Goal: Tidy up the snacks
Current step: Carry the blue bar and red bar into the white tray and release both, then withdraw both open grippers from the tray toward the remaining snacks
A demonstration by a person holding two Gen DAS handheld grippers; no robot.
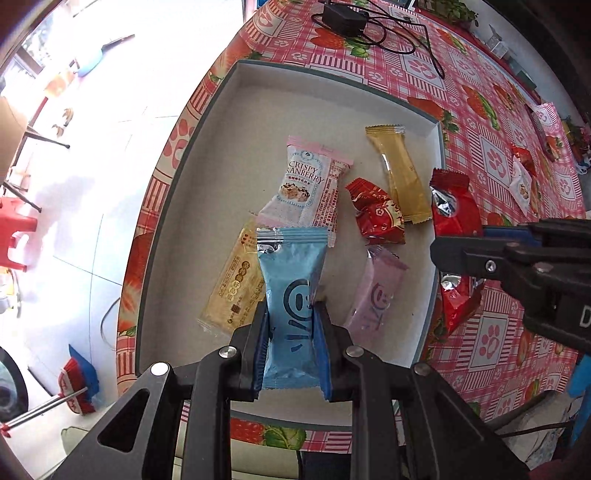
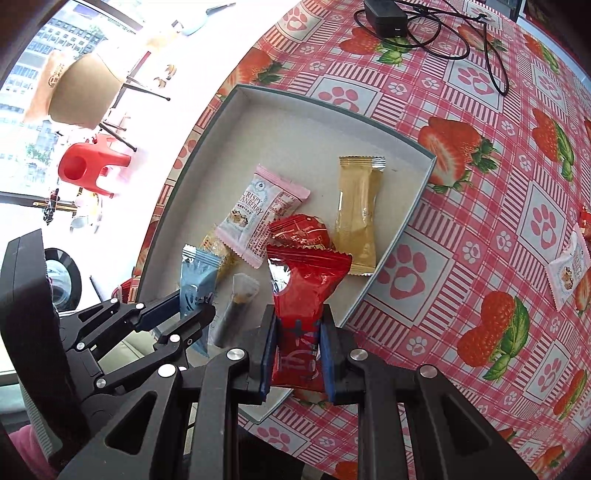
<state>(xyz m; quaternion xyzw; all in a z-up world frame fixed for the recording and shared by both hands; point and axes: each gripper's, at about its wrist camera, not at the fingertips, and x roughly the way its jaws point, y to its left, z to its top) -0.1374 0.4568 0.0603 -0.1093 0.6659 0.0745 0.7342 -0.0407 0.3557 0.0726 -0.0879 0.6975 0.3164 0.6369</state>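
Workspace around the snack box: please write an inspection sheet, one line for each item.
Surface: table under strawberry-print tablecloth.
Job's things: shallow box holding cranberry packet, gold packet, small red packet, pink packet, tan packet.
Clutter: another cranberry packet on the cloth.
Grippers: left gripper shut on blue packet; right gripper shut on red packet.
Cables: black adapter with cord.
Surroundings: red stool, cardboard box.
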